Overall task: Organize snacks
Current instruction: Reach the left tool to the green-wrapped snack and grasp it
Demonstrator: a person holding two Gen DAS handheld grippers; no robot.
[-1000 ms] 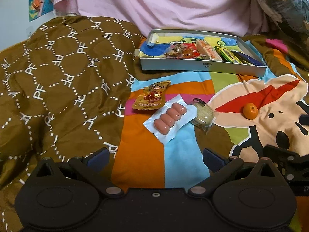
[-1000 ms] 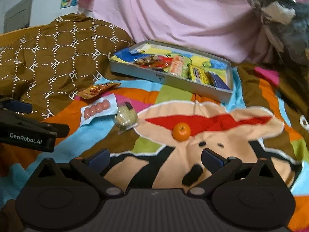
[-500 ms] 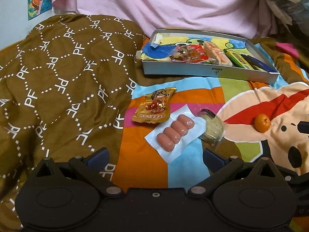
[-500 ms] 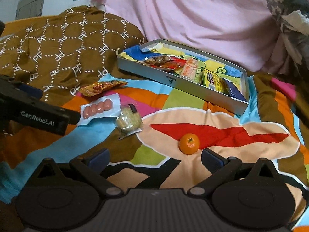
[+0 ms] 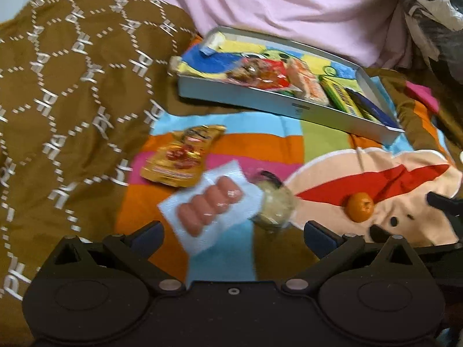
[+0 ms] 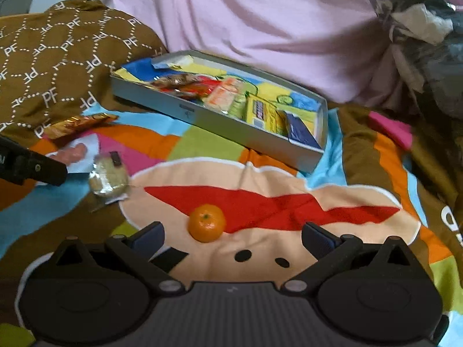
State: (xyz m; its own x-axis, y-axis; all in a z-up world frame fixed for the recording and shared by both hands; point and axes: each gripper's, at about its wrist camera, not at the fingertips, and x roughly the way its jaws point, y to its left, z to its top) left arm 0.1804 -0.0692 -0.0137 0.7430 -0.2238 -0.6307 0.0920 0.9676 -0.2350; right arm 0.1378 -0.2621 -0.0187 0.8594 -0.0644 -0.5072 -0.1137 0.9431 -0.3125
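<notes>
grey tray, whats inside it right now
The grey tray holds several wrapped snacks: a red-and-brown packet, an orange-white pack, a yellow box and a dark blue packet, lying on a colourful printed lining. Anything beneath them is covered.

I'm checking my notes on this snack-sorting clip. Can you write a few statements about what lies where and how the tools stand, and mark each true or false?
1. The small round orange fruit lies inside the shallow grey tray. False: it lies on the colourful cartoon blanket.
2. Both the left tool and the right tool are open and empty. True.
3. The clear pack of pink sausages lies beside the gold foil snack packet. True.
4. The grey tray is empty. False: it holds several packets.
</notes>
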